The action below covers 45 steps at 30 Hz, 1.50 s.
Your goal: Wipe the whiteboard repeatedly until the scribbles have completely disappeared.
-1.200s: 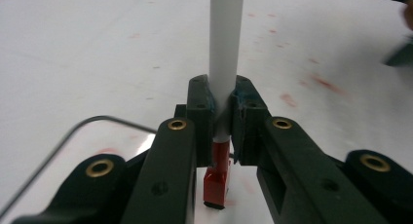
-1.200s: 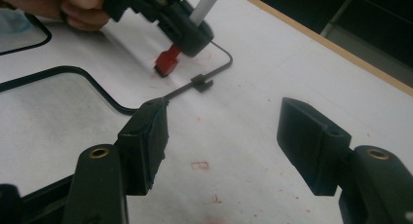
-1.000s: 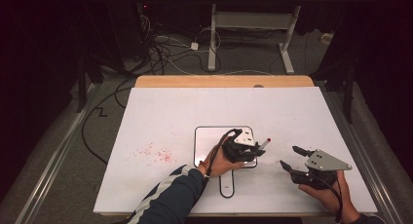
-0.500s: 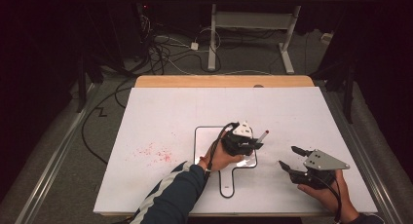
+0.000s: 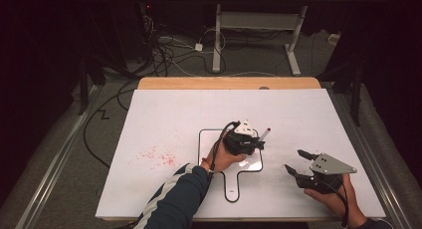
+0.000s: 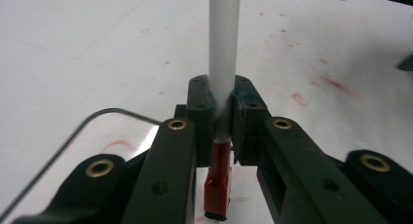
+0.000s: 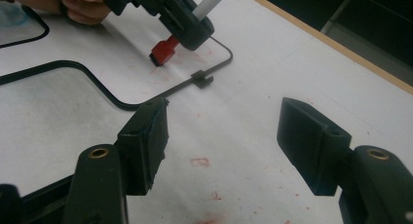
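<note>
Marker point(image 6: 223, 63), white barrel with red cap end down, is clamped between the jaws of the left claw point(image 6: 222, 121). Its red end sits just above or on the small whiteboard point(image 5: 206, 144), near that board's right edge; contact unclear. Board lies flat on the white table point(image 5: 308, 114). Right claw point(image 7: 221, 136) hangs well apart to the right, jaws wide, empty. Red smudges point(image 5: 159, 157) lie left of the board.

Bright overhead light floods the flat white tabletop point(image 5: 308, 119) (surroundings stay dark); close black plastic jaws blur softly, shadows faint
</note>
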{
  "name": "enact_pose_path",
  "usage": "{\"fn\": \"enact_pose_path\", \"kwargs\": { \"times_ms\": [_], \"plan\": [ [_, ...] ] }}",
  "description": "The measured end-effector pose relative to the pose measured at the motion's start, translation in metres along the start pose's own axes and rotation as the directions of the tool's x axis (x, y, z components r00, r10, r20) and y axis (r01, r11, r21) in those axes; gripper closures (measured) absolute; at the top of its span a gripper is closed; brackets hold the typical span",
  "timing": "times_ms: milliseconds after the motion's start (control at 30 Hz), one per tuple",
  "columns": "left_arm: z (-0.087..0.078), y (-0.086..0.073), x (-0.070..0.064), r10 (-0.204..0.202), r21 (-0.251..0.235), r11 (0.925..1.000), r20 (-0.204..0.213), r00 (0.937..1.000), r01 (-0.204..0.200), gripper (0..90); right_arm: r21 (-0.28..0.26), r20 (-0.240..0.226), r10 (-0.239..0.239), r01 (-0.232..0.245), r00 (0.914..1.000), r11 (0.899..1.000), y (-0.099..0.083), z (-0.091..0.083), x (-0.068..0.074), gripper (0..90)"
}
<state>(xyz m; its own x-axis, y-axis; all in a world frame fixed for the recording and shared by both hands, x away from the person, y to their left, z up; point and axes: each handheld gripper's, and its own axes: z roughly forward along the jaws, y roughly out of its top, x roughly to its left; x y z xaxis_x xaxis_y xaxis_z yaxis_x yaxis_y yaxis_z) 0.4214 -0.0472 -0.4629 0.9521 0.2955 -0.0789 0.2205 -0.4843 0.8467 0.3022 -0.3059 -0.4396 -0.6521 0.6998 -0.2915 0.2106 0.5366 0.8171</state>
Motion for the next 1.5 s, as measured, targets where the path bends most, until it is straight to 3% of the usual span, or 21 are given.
{"fn": "enact_pose_path", "kwargs": {
  "times_ms": [133,200,367,467,600,700,867,1033,1133,1233,1300,1433,1500],
  "plan": [
    [0.006,0.003,-0.017,0.050,0.016,0.9986,0.051,0.9974,-0.051,78.6,-0.001,0.002,0.001,-0.001,1.0000,1.000,0.000,-0.001,-0.001,36.7],
    [0.005,0.003,-0.021,0.061,0.017,0.9979,0.048,0.9970,-0.062,78.6,-0.002,0.004,0.000,0.000,1.0000,1.000,0.000,-0.001,-0.001,36.7],
    [-0.003,-0.001,-0.016,0.036,0.010,0.9993,0.009,0.9993,-0.036,78.5,0.000,-0.001,-0.004,0.004,1.0000,1.000,0.000,-0.001,0.001,36.7],
    [-0.011,-0.004,-0.013,0.016,-0.021,0.9997,-0.010,0.9998,-0.016,78.5,-0.003,-0.007,0.003,-0.003,1.0000,1.000,0.001,0.000,0.002,36.7],
    [-0.021,-0.005,-0.016,0.023,-0.052,0.9984,-0.023,0.9995,-0.024,78.5,-0.012,-0.025,0.022,-0.022,0.9994,1.000,0.002,0.002,0.002,36.7],
    [-0.026,-0.005,-0.021,0.050,-0.062,0.9967,-0.037,0.9981,-0.052,78.5,-0.032,-0.043,0.051,-0.053,0.9977,0.998,0.007,0.003,0.003,36.9],
    [-0.033,-0.006,-0.029,0.055,-0.091,0.9942,-0.035,0.9979,-0.058,78.3,-0.080,-0.115,0.094,-0.103,0.9889,0.991,0.020,0.005,0.003,40.7],
    [-0.039,-0.007,-0.035,0.064,-0.108,0.9919,-0.034,0.9974,-0.067,78.3,-0.131,-0.182,0.089,-0.113,0.9794,0.985,0.039,0.004,0.009,41.1],
    [-0.043,-0.007,-0.039,0.074,-0.117,0.9902,-0.028,0.9969,-0.077,78.3,-0.144,-0.246,0.095,-0.134,0.9645,0.980,0.049,0.008,0.013,41.7],
    [-0.045,-0.007,-0.043,0.087,-0.121,0.9887,-0.021,0.9960,-0.089,78.3,-0.151,-0.296,0.073,-0.122,0.9525,0.981,0.062,0.013,0.019,46.4],
    [-0.046,-0.009,-0.046,0.088,-0.131,0.9874,-0.015,0.9960,-0.089,78.3,-0.154,-0.308,0.068,-0.120,0.9490,0.981,0.069,0.015,0.022,48.3],
    [-0.046,-0.010,-0.050,0.099,-0.141,0.9850,-0.016,0.9950,-0.100,78.3,-0.158,-0.324,0.117,-0.175,0.9388,0.972,0.079,0.023,0.023,53.0],
    [-0.046,-0.012,-0.051,0.094,-0.146,0.9846,-0.019,0.9954,-0.096,78.3,-0.143,-0.306,0.117,-0.167,0.9449,0.976,0.081,0.028,0.025,60.2]
  ]
}}
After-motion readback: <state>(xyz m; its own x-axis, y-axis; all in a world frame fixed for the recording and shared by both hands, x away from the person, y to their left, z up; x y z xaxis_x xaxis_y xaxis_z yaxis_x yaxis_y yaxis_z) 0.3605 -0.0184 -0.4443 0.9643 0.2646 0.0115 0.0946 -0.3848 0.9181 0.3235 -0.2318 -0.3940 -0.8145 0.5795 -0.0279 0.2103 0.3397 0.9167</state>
